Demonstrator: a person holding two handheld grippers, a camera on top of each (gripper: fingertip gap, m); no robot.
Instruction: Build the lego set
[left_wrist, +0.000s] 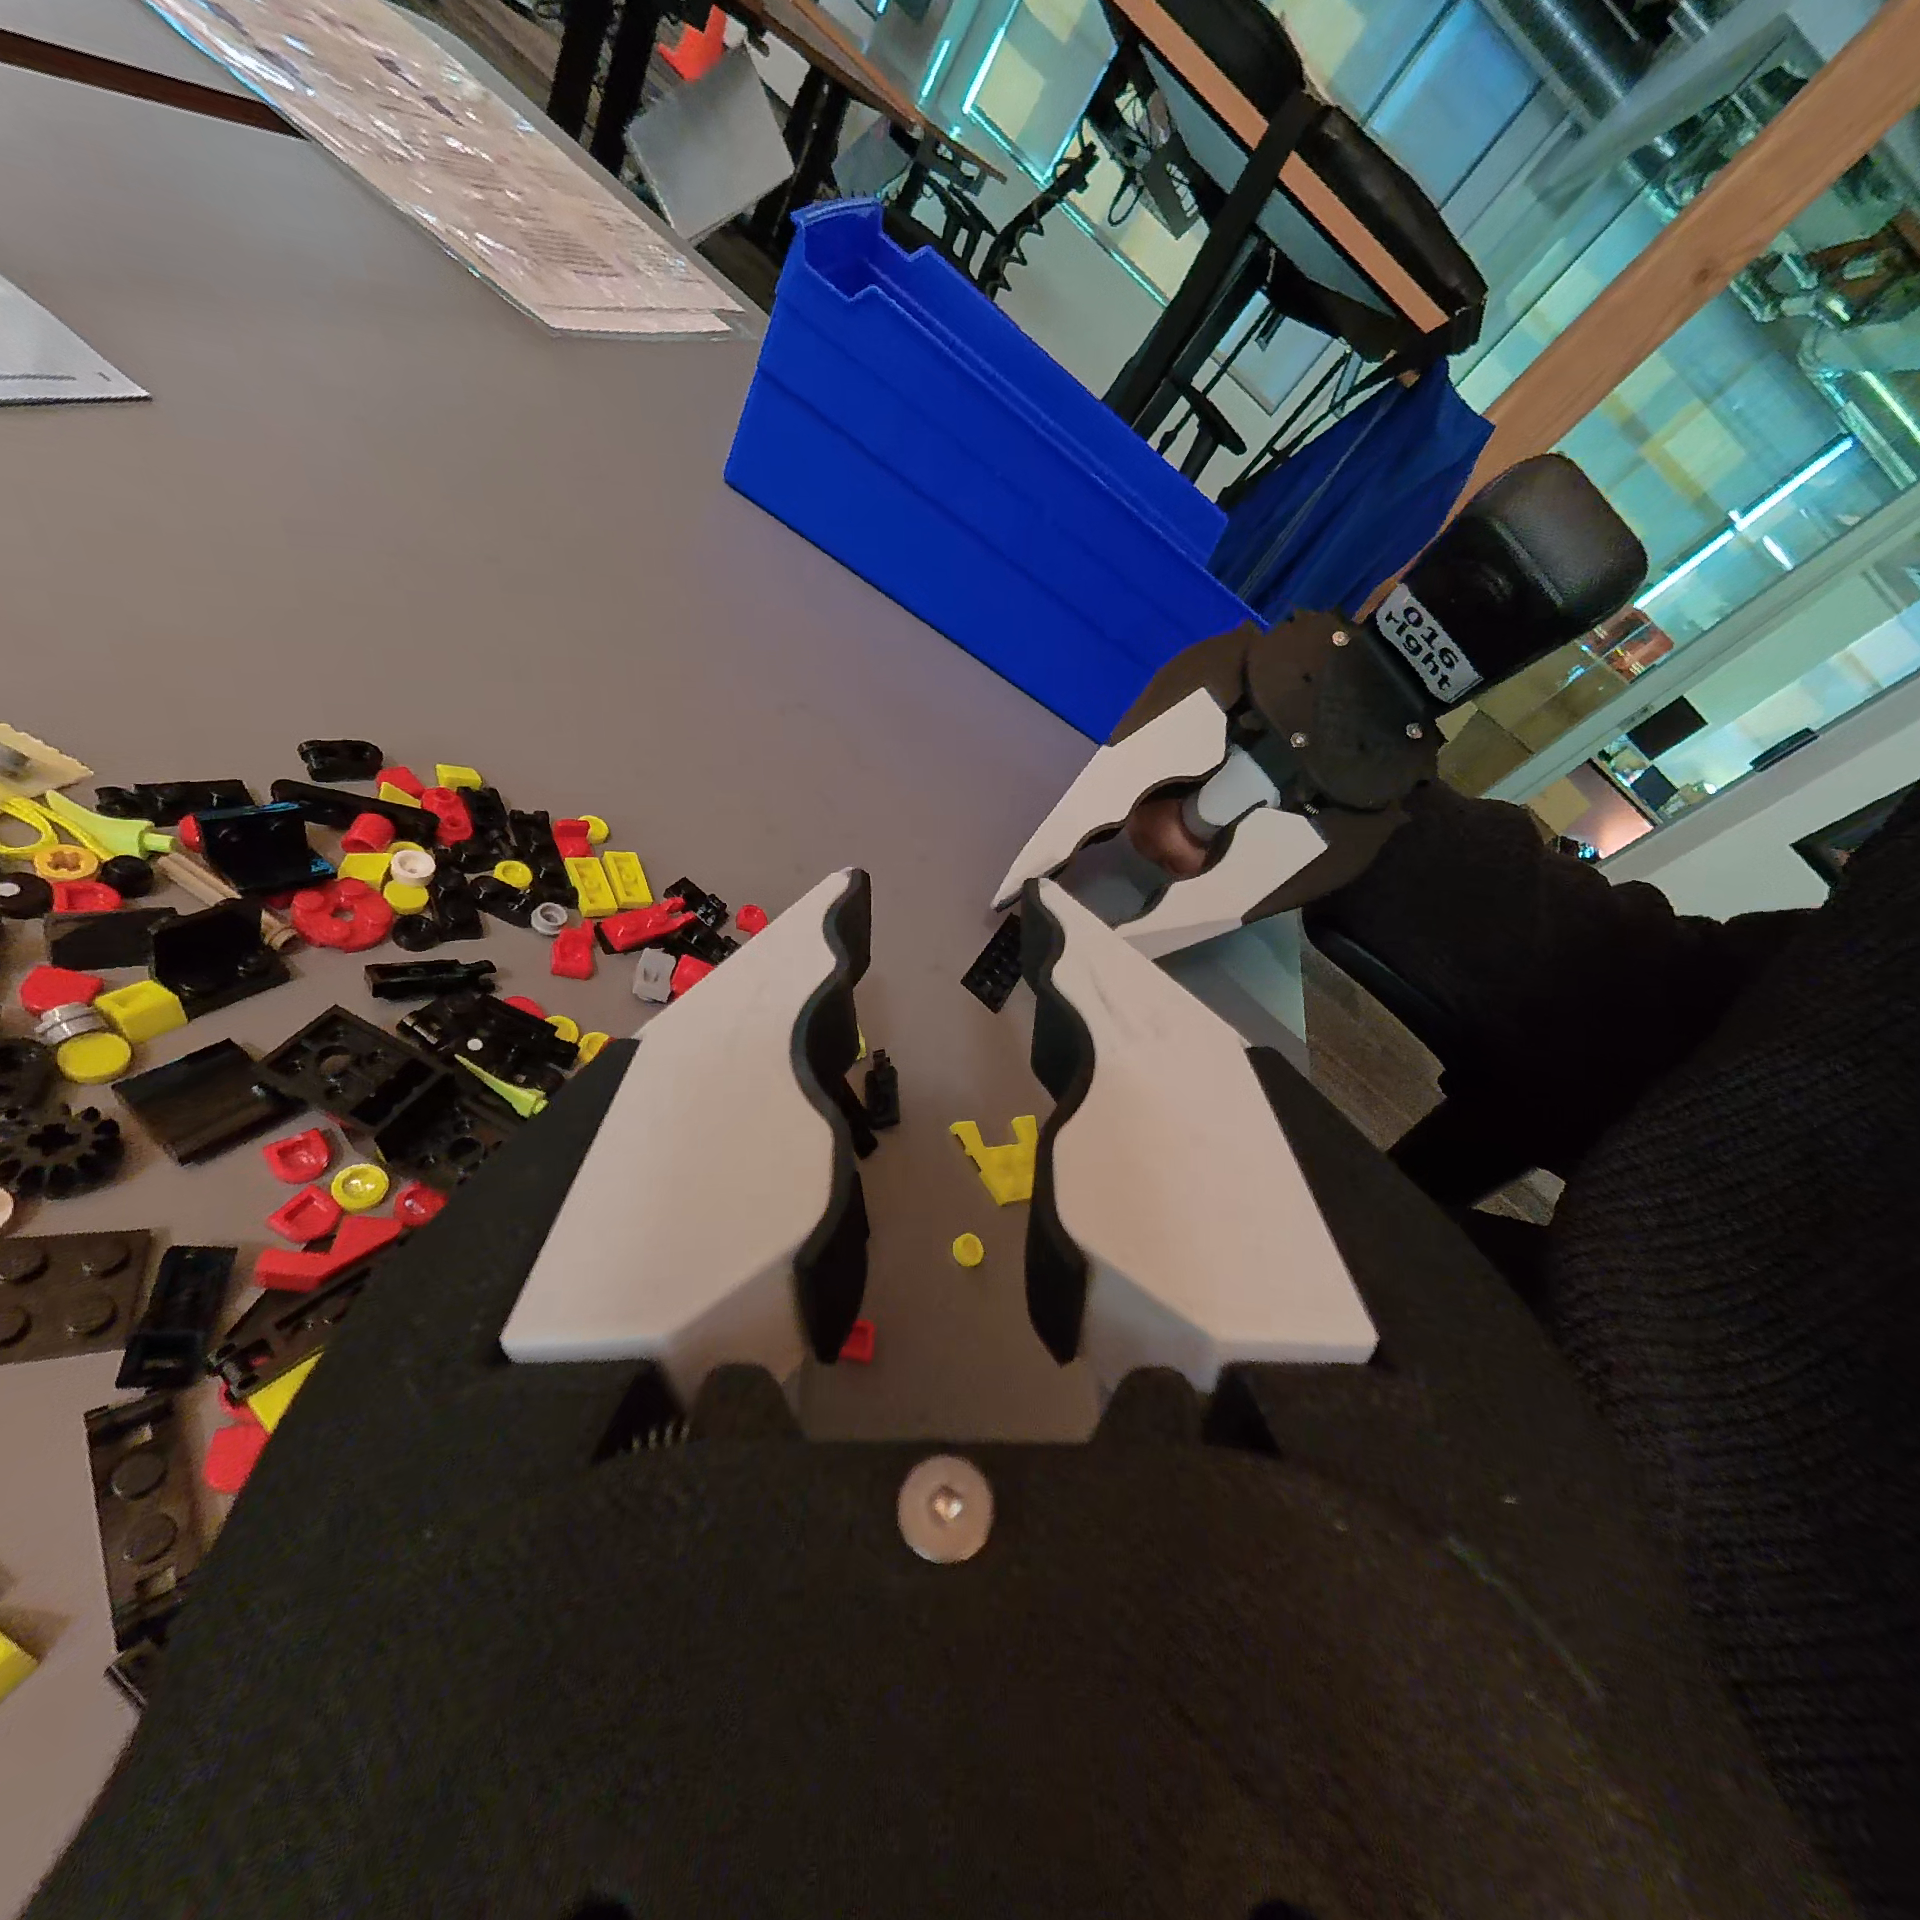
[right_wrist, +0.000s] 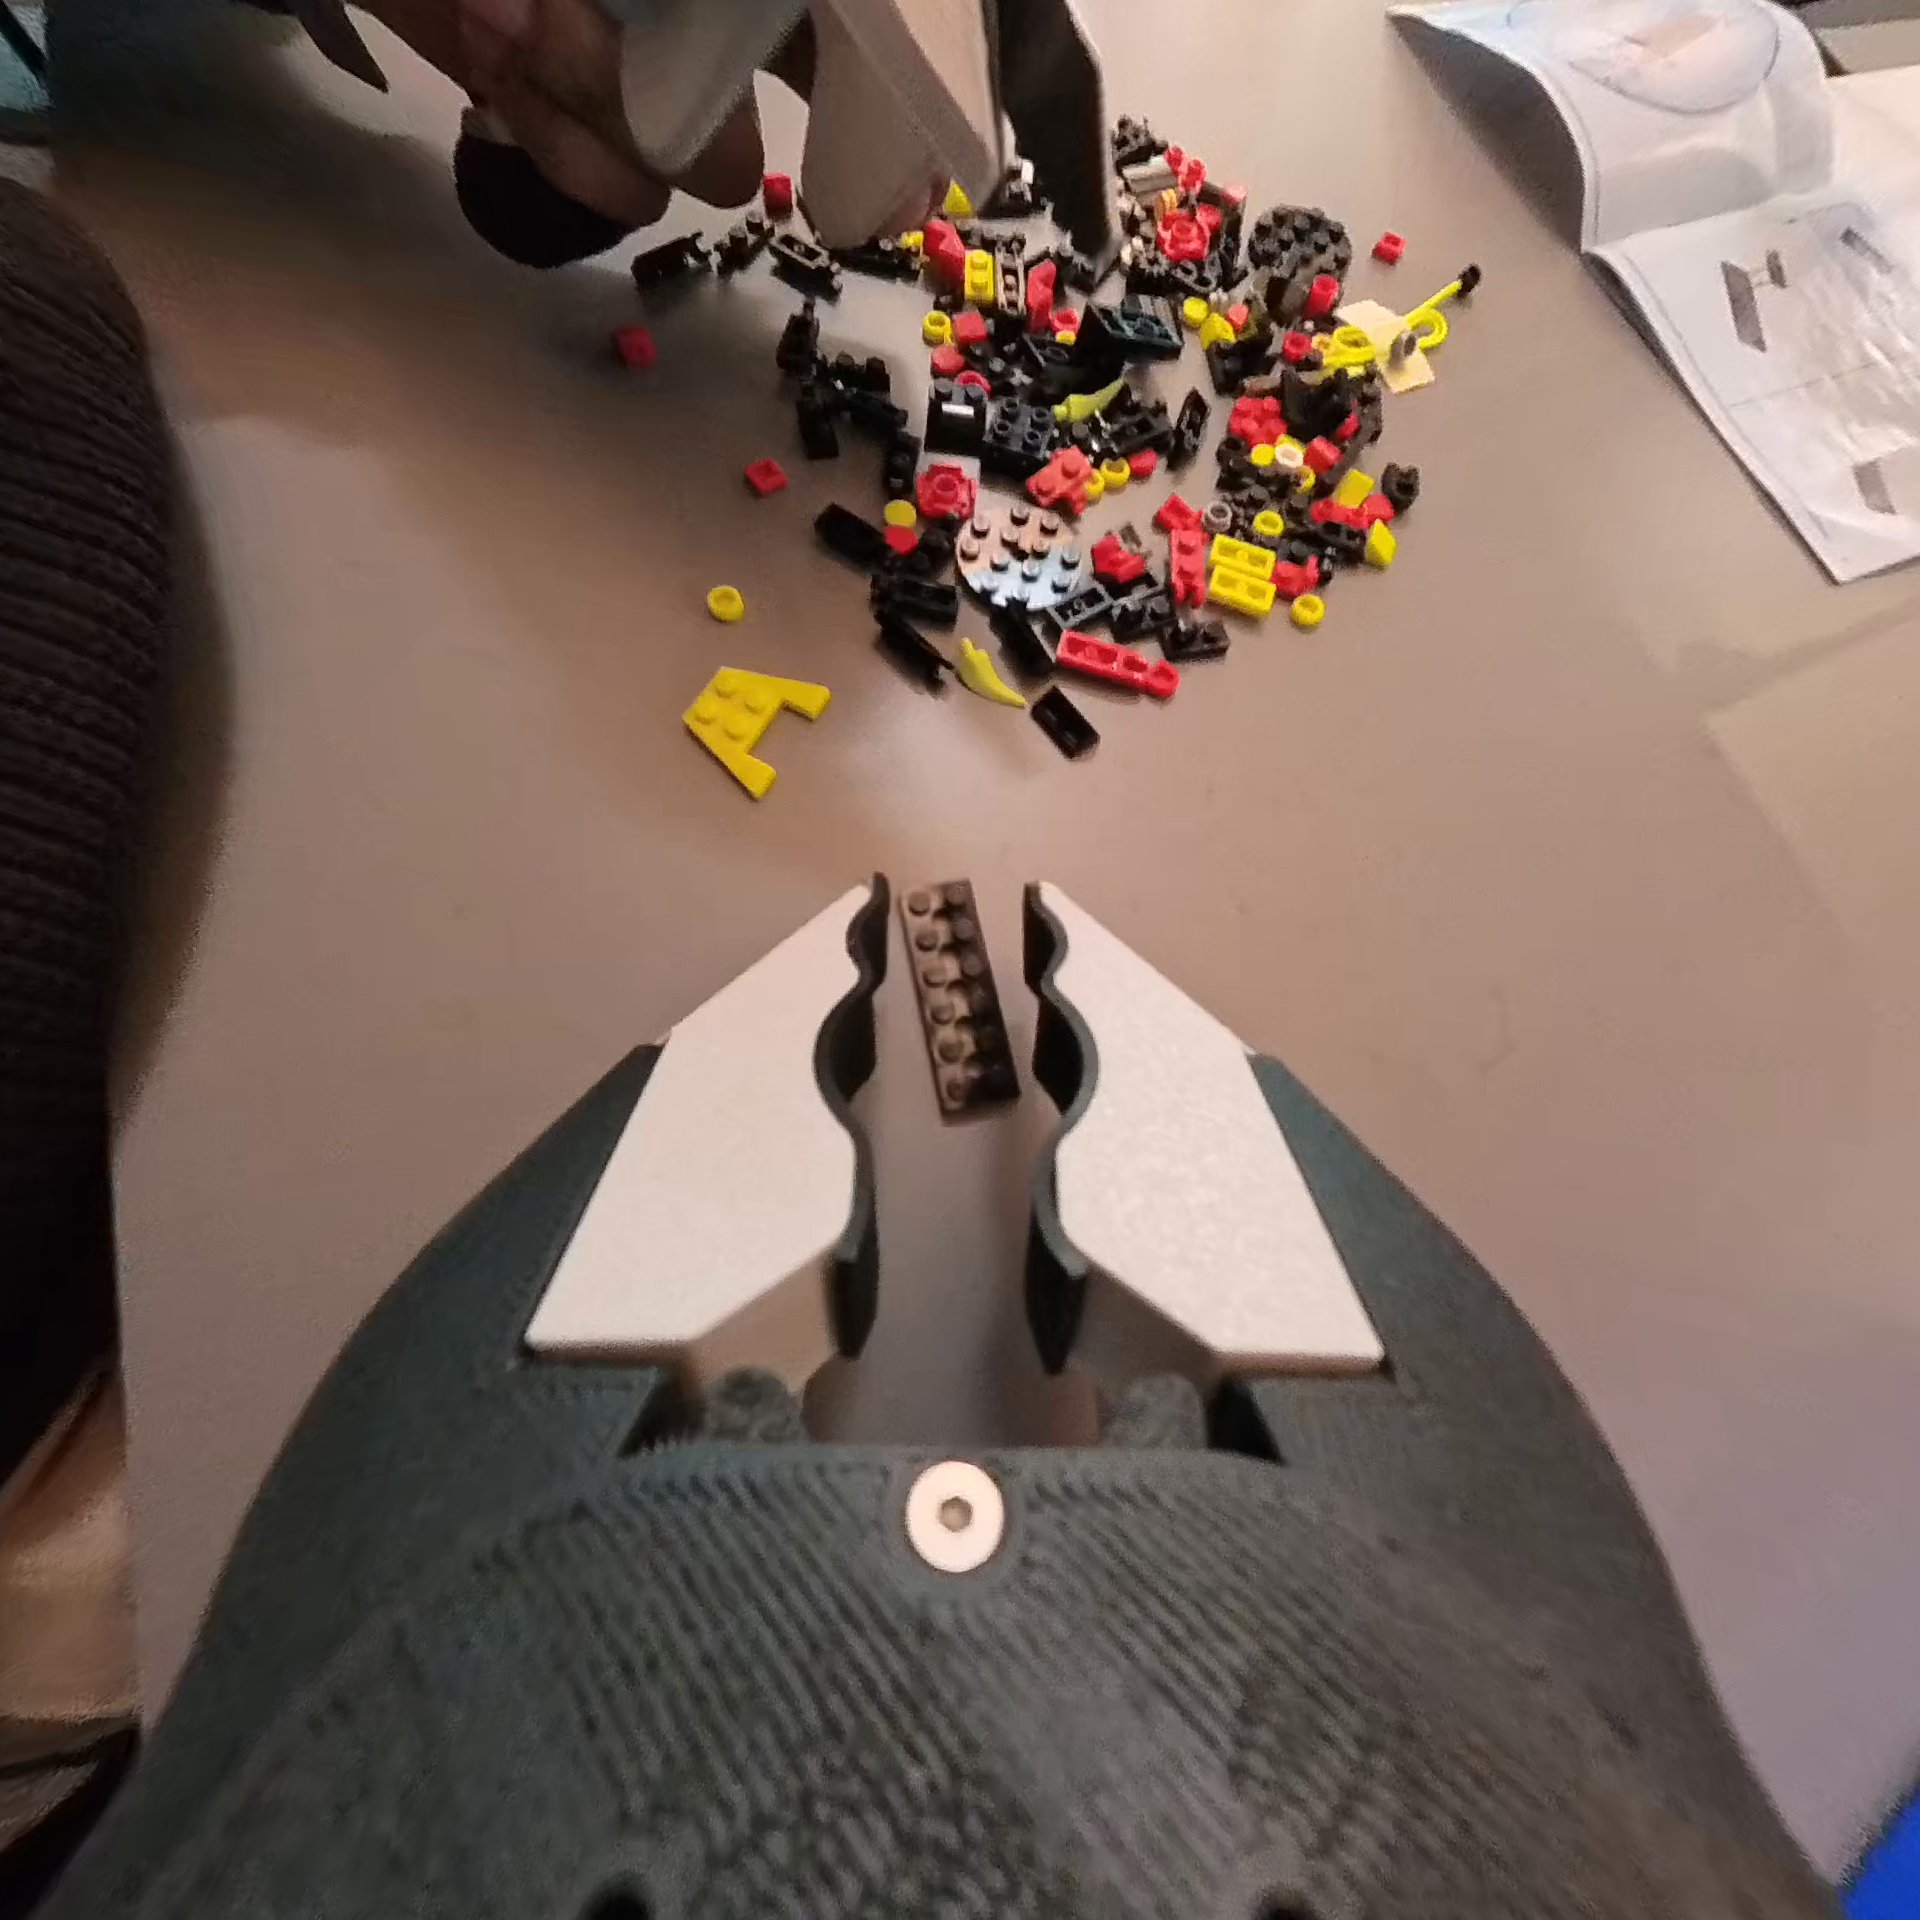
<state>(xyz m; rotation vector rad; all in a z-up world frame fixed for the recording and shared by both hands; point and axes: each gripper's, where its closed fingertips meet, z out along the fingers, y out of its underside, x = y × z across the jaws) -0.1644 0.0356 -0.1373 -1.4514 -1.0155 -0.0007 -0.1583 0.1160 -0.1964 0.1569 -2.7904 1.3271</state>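
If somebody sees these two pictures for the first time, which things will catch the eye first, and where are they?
First is the heap of red, yellow and black lego pieces spread on the grey table. Next is the long black studded plate lying between the open jaws of the right gripper, with a yellow wedge plate lying alone just past them to the left. In the left wrist view, the bright blue bin stands at the table's far edge.

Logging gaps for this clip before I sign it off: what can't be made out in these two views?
- Blue bin: left wrist view shows only its outer wall; the contents are hidden.
- Instruction booklet: right wrist view, diagrams too small and cut by the edge.
- Long black plate between the right gripper fingers: blurred; contact with them unclear.
- Brick pile: left wrist view, the left gripper body covers its near side.
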